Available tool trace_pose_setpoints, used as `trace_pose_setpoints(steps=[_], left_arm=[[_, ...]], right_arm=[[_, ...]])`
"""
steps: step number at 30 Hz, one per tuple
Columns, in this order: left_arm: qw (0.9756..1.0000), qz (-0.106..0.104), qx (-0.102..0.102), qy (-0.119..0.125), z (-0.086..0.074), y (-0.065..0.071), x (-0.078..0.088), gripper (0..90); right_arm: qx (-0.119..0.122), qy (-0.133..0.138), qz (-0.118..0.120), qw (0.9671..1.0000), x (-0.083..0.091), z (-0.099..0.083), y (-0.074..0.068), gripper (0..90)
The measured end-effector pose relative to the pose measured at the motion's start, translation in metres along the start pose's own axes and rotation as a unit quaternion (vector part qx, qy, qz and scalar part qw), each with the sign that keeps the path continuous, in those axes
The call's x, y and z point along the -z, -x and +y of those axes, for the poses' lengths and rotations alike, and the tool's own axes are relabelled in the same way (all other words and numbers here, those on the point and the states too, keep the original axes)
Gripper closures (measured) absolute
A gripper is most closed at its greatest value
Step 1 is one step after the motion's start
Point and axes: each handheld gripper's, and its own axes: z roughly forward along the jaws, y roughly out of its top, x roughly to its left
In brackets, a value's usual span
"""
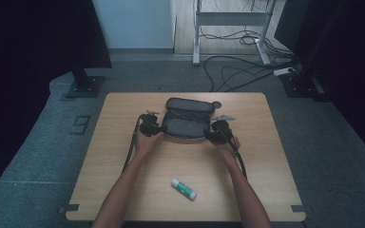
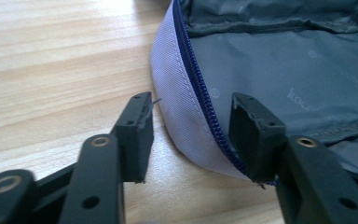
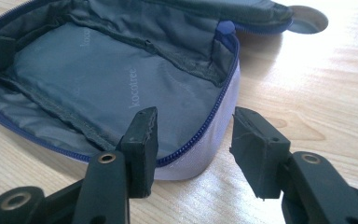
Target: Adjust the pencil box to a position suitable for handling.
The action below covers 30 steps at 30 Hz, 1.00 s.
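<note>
On the wooden surface (image 1: 123,161), a grey pouch (image 1: 186,121) was laid unzipped near the middle, its lid folded back toward the far edge. The left gripper (image 2: 191,128) was held at the pouch's left end with jaws spread, one on each side of the zippered rim (image 2: 200,88). The right gripper (image 3: 193,140) was set likewise at the right end, jaws apart astride the rim. A glue stick (image 1: 184,189) was seen lying nearer the person, well apart from the pouch.

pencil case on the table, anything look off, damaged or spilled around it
Nothing stands out. The pencil case lies unzipped and open on the table, its lining intact. The glue stick lies apart near the front edge, capped.
</note>
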Motion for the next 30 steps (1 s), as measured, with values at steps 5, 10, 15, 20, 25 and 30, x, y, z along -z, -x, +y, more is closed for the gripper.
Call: trace_pose_setpoints(steps=[5,10,15,20,25,30], left_arm=[[0.9999,-0.002,-0.011,-0.005,-0.001,0.003,-0.002,59.8],[0.9999,-0.003,-0.009,-0.003,-0.003,0.001,-0.002,64.6],[0.9999,0.005,-0.014,-0.004,-0.003,0.002,-0.002,70.4],[0.9997,0.009,-0.023,-0.006,-0.001,0.003,-0.001,77.4],[0.9997,-0.001,-0.023,-0.009,0.0,0.001,0.002,84.8],[0.9998,-0.009,-0.015,-0.005,0.0,-0.004,0.005,87.0]], right_arm=[[-0.018,-0.008,0.014,0.9997,-0.005,-0.002,0.002,56.6],[-0.026,-0.017,0.018,0.9994,-0.009,-0.005,0.001,68.0],[-0.027,-0.018,0.01,0.9994,-0.009,-0.005,-0.001,78.9],[-0.021,-0.02,0.008,0.9995,-0.008,-0.005,-0.002,85.0],[-0.026,-0.011,0.005,0.9996,-0.004,-0.005,-0.004,86.2],[-0.02,0.009,0.009,0.9997,0.003,-0.001,-0.009,86.5]])
